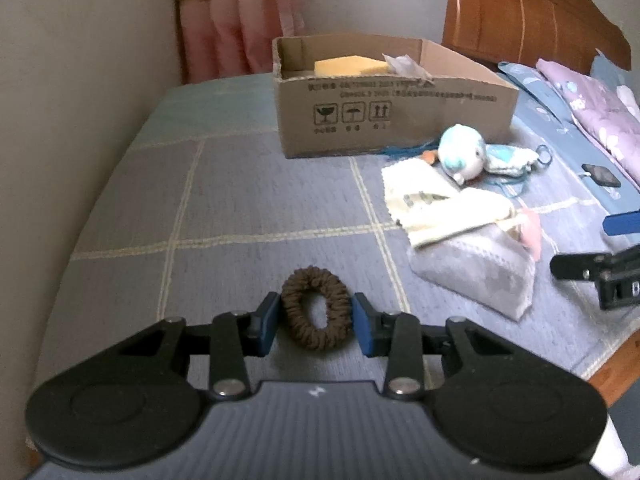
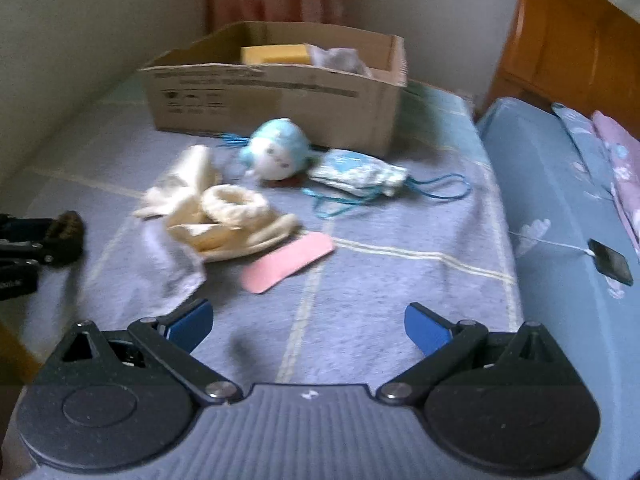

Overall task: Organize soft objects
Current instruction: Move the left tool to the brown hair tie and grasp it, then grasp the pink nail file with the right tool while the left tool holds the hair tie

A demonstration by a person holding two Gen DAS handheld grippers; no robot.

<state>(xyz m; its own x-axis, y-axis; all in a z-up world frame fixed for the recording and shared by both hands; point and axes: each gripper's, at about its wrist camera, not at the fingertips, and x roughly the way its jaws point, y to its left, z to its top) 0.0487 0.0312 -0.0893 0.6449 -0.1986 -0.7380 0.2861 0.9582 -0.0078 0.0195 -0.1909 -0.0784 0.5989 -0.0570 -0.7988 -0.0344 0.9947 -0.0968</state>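
A brown hair scrunchie [image 1: 298, 300] sits between the blue pads of my left gripper [image 1: 316, 320], which is shut on it just above the grey checked bedspread [image 1: 240, 200]. The right wrist view shows the same scrunchie [image 2: 66, 236] at the left edge. My right gripper [image 2: 308, 324] stands open over bare bedspread with nothing between its fingers. Ahead lie a cream cloth bundle [image 2: 224, 212], a grey-white cloth [image 2: 160, 264], a pink strip [image 2: 288, 262], a blue and white plush toy [image 2: 276, 156] and a pale blue pouch [image 2: 356, 172]. Behind them is a cardboard box [image 1: 392, 120] holding a yellow sponge [image 1: 348, 66].
A wall runs along the bed's left side, with a pink curtain [image 1: 240, 20] behind. A wooden headboard [image 2: 580, 48] and folded blue and lilac bedding [image 2: 560, 184] fill the right. A small black device [image 2: 610, 266] on a white cord lies on that bedding.
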